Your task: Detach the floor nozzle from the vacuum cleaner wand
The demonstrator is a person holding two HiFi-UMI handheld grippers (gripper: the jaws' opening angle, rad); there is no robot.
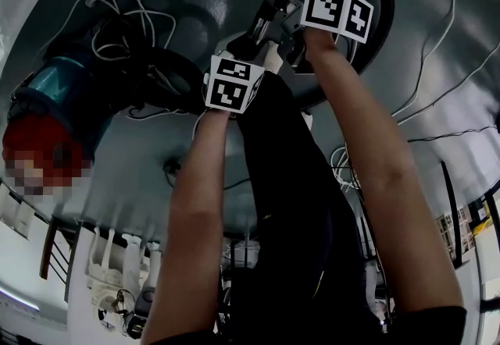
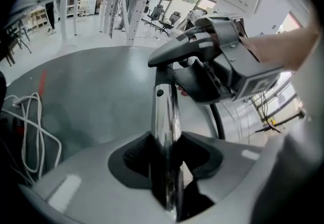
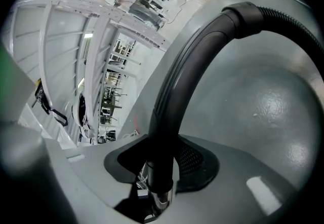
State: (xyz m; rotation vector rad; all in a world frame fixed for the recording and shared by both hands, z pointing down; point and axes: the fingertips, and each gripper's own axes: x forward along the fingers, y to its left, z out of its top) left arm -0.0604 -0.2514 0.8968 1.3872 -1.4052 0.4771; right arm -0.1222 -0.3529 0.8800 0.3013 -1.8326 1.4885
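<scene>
Arms reach steeply down in the head view. The left gripper [image 1: 246,51] sits nearer the person and the right gripper [image 1: 281,12] just beyond it, both over the grey floor [image 1: 156,172]. The vacuum cleaner body [image 1: 51,90] lies toward the floor's left edge among white cables [image 1: 117,16]. No view shows the floor nozzle, so I cannot say where it is.

In the left gripper view, the chrome wand [image 2: 166,116] runs straight up between the jaws, and both pads press on it, so this gripper is clamped on the wand. The right gripper holds the wand's far end.

In the right gripper view, the jaws are clenched on the black curved handle [image 3: 172,91], just above a chrome collar. The ribbed hose [image 3: 283,15] arcs away over the floor.

Both grips sit at the handle end of the wand. A pull from here would likely part the handle from the wand instead of freeing the nozzle. The polished tube may also slide through the left pads, and a hard tug on the hose could drag the body across the floor.
</scene>
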